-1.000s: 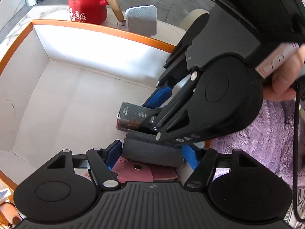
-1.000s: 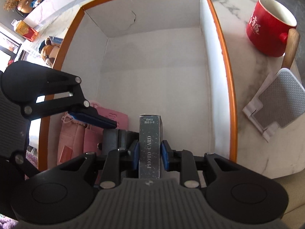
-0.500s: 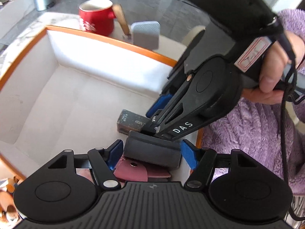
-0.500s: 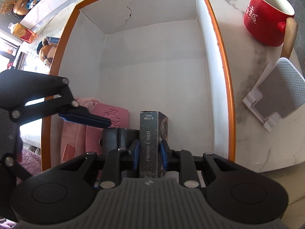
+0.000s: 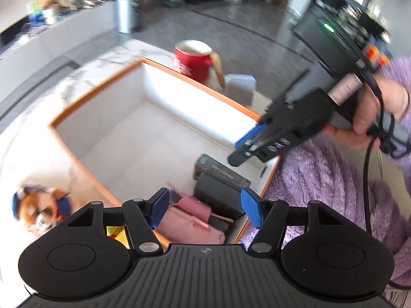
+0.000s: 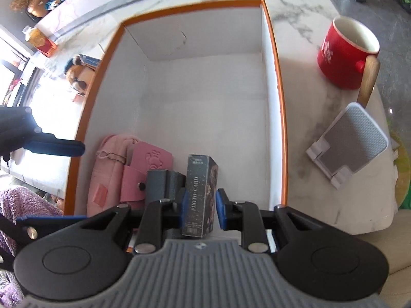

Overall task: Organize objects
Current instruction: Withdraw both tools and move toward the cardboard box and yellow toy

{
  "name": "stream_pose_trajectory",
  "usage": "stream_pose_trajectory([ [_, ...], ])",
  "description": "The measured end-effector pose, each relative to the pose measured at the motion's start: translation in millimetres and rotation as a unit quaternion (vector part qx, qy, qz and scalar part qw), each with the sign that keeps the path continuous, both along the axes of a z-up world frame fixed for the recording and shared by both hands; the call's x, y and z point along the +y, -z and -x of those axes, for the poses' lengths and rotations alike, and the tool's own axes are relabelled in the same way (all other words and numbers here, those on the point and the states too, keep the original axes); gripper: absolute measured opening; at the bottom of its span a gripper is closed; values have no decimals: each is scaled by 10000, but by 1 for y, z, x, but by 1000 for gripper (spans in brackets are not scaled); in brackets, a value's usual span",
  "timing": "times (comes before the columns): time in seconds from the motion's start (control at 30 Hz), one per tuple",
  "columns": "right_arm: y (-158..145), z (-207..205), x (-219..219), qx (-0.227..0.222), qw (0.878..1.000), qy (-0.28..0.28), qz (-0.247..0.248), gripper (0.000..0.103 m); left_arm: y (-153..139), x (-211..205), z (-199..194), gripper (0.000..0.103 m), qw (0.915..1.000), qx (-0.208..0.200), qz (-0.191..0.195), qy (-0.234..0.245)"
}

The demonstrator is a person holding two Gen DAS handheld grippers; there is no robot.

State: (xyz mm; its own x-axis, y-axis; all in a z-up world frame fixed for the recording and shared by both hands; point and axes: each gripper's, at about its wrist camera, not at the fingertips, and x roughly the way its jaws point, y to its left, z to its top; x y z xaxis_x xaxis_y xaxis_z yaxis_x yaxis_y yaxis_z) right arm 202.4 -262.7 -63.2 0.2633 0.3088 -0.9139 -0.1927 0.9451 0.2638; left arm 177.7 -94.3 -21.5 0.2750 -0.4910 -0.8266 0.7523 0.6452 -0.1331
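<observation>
A white box with an orange rim (image 6: 276, 51) (image 5: 195, 83) holds a pink pouch (image 6: 108, 169) (image 5: 190, 220), a pink card wallet (image 6: 143, 172), a dark grey block (image 6: 161, 182) (image 5: 218, 192) and a dark "PHOTO CARD" box (image 6: 199, 192) (image 5: 221, 170). My right gripper (image 6: 199, 206) is open, its pads just apart from the card box, which stands in the box's near corner; it also shows lifted above the box in the left wrist view (image 5: 246, 143). My left gripper (image 5: 204, 208) is open and empty, raised above the grey block and pouch.
A red mug with a wooden handle (image 6: 346, 54) (image 5: 195, 59) and a grey phone stand (image 6: 352, 143) sit on the marble table (image 6: 308, 25) right of the box. A toy dog (image 6: 77, 74) (image 5: 38, 210) lies left of it. My purple sleeve (image 5: 334, 179) is close by.
Both grippers have let go and lifted back. The left one released the grey block; the right one opened off the card box, which now stands inside the box.
</observation>
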Motion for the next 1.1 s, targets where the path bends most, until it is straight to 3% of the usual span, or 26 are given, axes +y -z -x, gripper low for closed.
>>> stream_pose_trajectory([
  [0.1,-20,15,10,-579,9980,-238,-2,27,-15,25,10,73,9980,-142,241,-563],
  [0.2,-40,34,22,-1151,9924,-430,-79,38,-30,53,25,73,9934,-239,398,-1045],
  [0.43,-64,61,68,-1858,9742,-1253,-264,42,-22,96,57,73,9781,-355,218,-2041],
  [0.77,-43,71,130,-1789,9650,-1906,192,45,36,103,67,82,9592,-164,124,-2820],
  [1.1,-26,61,144,-1707,9549,-2318,723,44,82,85,43,84,9609,228,-253,-2748],
])
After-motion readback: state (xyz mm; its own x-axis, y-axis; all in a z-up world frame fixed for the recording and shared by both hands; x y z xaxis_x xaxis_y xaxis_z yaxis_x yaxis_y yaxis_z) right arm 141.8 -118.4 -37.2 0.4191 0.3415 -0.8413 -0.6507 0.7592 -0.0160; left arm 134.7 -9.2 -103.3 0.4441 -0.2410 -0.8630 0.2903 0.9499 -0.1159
